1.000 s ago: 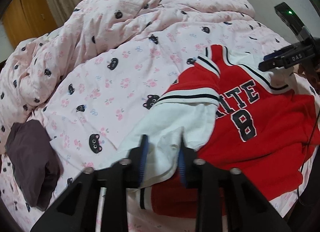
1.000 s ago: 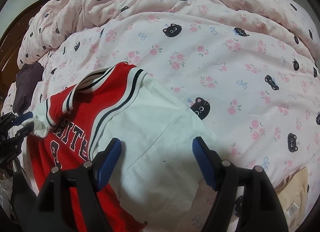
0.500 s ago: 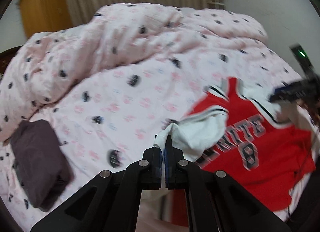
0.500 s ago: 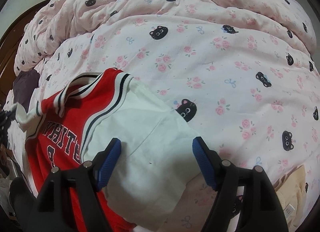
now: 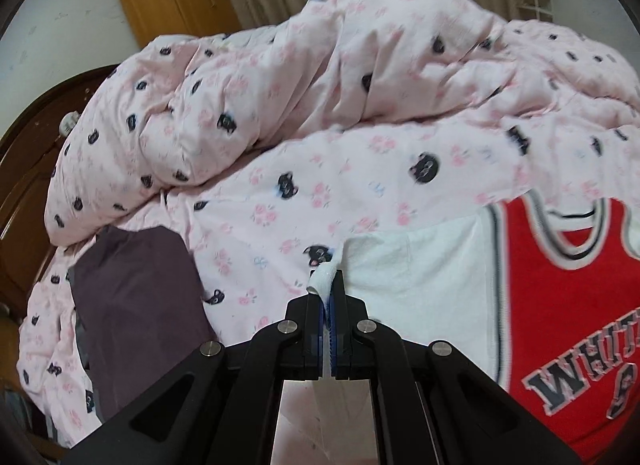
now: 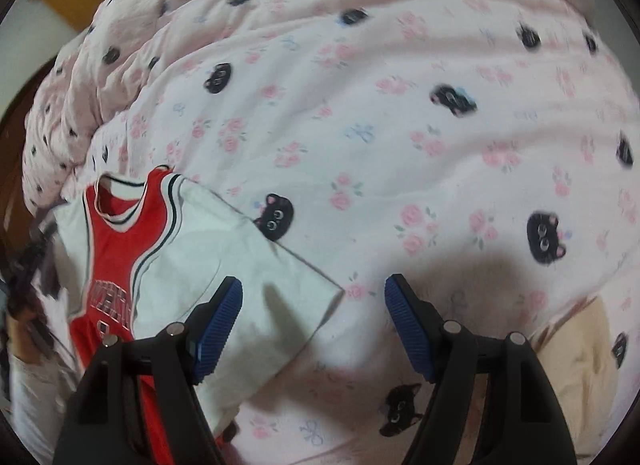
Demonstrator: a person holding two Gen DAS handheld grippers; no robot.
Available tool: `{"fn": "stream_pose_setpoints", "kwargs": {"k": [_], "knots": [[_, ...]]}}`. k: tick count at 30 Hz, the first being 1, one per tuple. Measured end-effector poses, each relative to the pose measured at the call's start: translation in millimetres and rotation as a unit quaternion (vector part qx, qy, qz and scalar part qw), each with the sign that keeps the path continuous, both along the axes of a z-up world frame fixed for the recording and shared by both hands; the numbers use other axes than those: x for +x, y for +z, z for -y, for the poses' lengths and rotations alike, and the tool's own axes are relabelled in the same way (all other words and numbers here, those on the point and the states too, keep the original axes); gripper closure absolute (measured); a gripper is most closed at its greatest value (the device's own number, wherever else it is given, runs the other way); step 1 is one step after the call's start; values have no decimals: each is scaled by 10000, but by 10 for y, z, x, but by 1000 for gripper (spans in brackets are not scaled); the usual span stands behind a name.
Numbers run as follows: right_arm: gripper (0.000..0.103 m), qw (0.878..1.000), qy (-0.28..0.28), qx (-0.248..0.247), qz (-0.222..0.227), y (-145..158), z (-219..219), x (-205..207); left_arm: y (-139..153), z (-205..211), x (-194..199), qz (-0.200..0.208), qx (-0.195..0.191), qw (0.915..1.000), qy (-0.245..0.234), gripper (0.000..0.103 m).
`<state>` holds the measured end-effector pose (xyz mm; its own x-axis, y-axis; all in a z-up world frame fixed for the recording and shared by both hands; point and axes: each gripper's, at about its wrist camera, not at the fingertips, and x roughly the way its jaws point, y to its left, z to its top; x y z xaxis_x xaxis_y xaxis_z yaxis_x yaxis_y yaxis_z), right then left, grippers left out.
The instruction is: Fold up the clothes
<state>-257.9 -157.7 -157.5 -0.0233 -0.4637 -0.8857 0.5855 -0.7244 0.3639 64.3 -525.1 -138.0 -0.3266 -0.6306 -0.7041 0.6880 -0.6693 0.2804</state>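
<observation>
Duvet point(image 5: 360, 185): cat-print, the open room all around for spreading.
Jersey point(image 5: 560, 285): red, flat on the duvet, sleeves outward for folding.
Left gripper point(image 5: 329, 305): clamped on the left sleeve point(image 5: 412, 277) hem, drawing it taut.
Right gripper point(image 6: 314, 321): fingers apart over the right sleeve point(image 6: 256, 261) edge.

One jersey point(image 5: 560, 305), one dark garment point(image 5: 136, 305) (folded), one beige garment point(image 6: 572, 349).

L gripper point(image 5: 329, 297) clamped on white sleeve point(image 5: 416, 285) edge of red jersey point(image 5: 568, 305) — dark garment point(image 5: 136, 297) lies left on duvet point(image 5: 320, 169).
</observation>
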Motion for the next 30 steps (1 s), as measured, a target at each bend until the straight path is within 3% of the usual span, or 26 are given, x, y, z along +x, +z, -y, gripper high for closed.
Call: {"fn": "stream_pose_setpoints", "kwargs": {"k": [4,6,13,15,20,30], "knots": [[34,9994,-98,-178,267,-87,-13,-102,-138,15,-33,71,51,9999,114,101],[45,9993,-63,-200,301,-117,25,-120,-186,19,-39,92,52,9998,155,101],[50,9981,149,-405,446,-125,137,-101,-259,41,-47,98,100,9997,198,101],[66,9979,250,-356,471,-144,177,-75,-268,41,-46,93,97,9997,200,101],[94,9979,500,-169,366,-147,237,7,-277,29,-32,55,85,9997,216,101],[98,9955,280,-735,-531,307,256,-7,-161,-20,4,-215,-84,9992,327,101]]}}
